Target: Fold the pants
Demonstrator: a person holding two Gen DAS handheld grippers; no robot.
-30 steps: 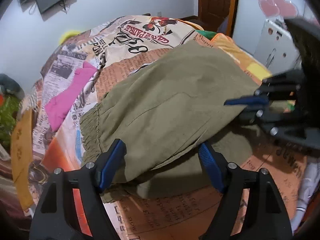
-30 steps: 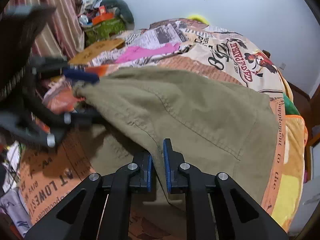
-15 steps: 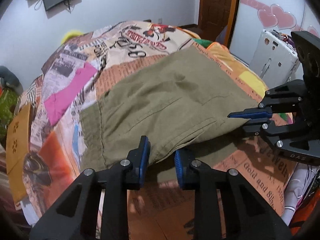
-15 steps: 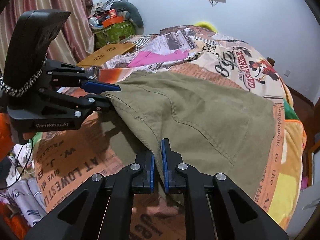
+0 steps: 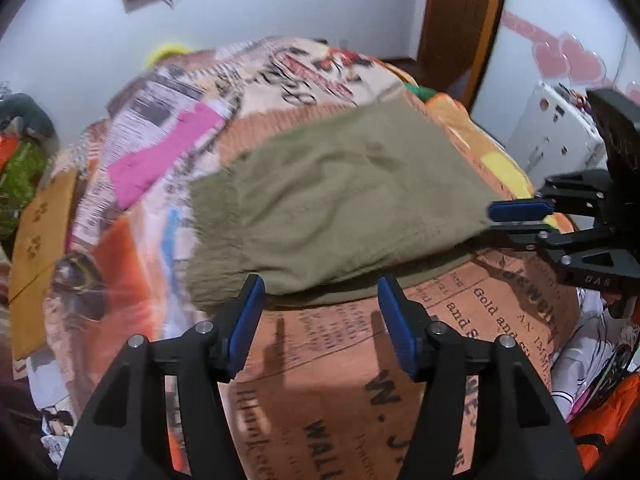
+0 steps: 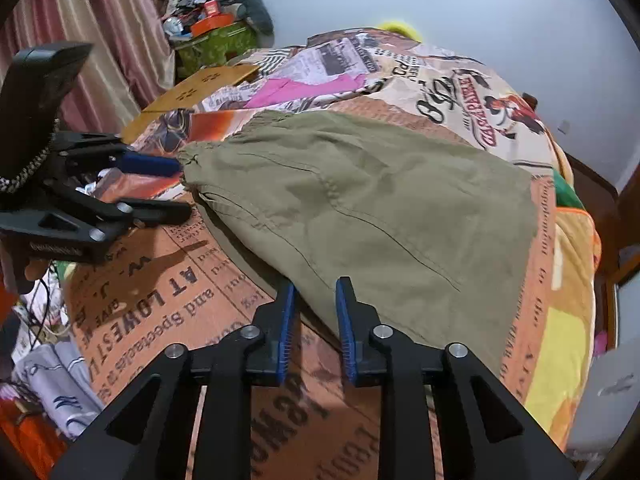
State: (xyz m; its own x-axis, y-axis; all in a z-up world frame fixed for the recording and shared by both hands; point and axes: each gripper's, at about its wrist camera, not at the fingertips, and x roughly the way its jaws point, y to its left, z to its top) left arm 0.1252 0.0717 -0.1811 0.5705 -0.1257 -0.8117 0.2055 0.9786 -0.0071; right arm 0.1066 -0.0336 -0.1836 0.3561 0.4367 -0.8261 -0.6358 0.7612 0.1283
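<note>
The olive-green pants (image 5: 340,204) lie folded on the printed bedspread (image 5: 360,360), and they also show in the right wrist view (image 6: 380,208). My left gripper (image 5: 322,312) is open and empty, just short of the pants' near edge; it also shows in the right wrist view (image 6: 172,188), its jaws apart by the waistband corner. My right gripper (image 6: 314,312) is partly open at the pants' near folded edge, with a gap between the pads and no cloth clamped. It also shows in the left wrist view (image 5: 516,220) at the pants' right corner.
A pink cloth (image 5: 160,160) and a brown cardboard piece (image 5: 36,232) lie on the far left of the bed. A white appliance (image 5: 560,132) and a wooden door (image 5: 460,20) stand at the right. Striped curtains (image 6: 100,48) and clutter (image 6: 216,20) are beyond the bed. Clothes (image 6: 60,380) lie below its edge.
Both grippers let go of the pants and opened. The left jaws went from nearly shut to wide apart and drew back. The raised top layer has dropped flat onto the bed.
</note>
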